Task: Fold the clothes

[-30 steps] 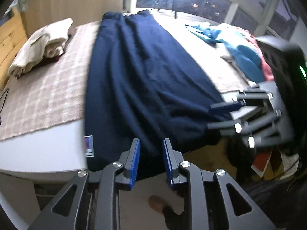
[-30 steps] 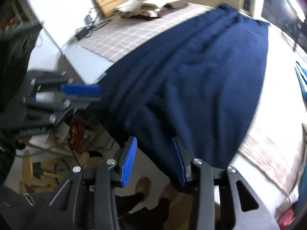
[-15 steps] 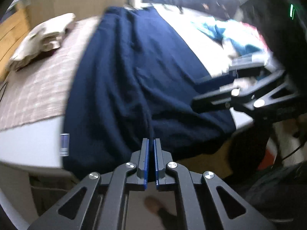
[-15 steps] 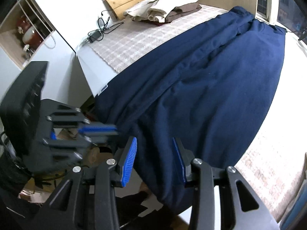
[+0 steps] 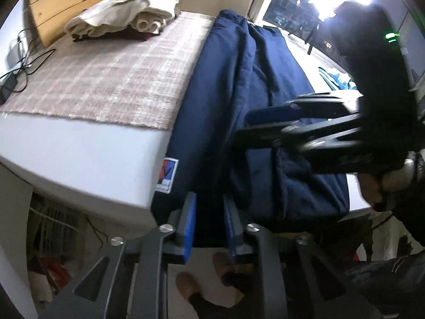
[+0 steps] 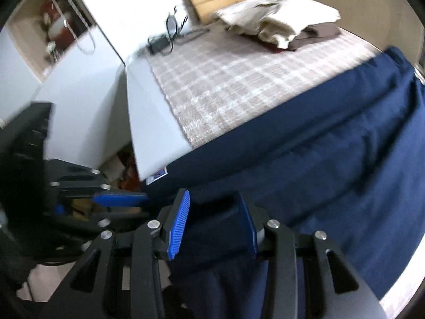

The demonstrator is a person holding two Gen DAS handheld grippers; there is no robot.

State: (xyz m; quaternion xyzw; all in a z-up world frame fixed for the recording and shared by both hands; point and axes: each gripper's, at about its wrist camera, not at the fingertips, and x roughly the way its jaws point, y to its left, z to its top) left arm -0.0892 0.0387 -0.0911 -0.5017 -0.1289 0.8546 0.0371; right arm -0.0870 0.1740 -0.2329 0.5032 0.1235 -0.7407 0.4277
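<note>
Left gripper (image 5: 208, 224) fingers opening around navy garment (image 5: 239, 122) hem at table (image 5: 87, 159) front edge, right gripper (image 6: 215, 226) fingers apart, cloth between.

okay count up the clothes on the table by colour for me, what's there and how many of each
Navy blue: 1, the big garment spread out and hanging over the table edge.
Cream: 1, the folded piece at the far end.
Dark maroon or brown: at least 1, the folded bit under the cream one.
Light blue: 1, a crumpled heap, mostly hidden.
Total: 4 seen.
</note>
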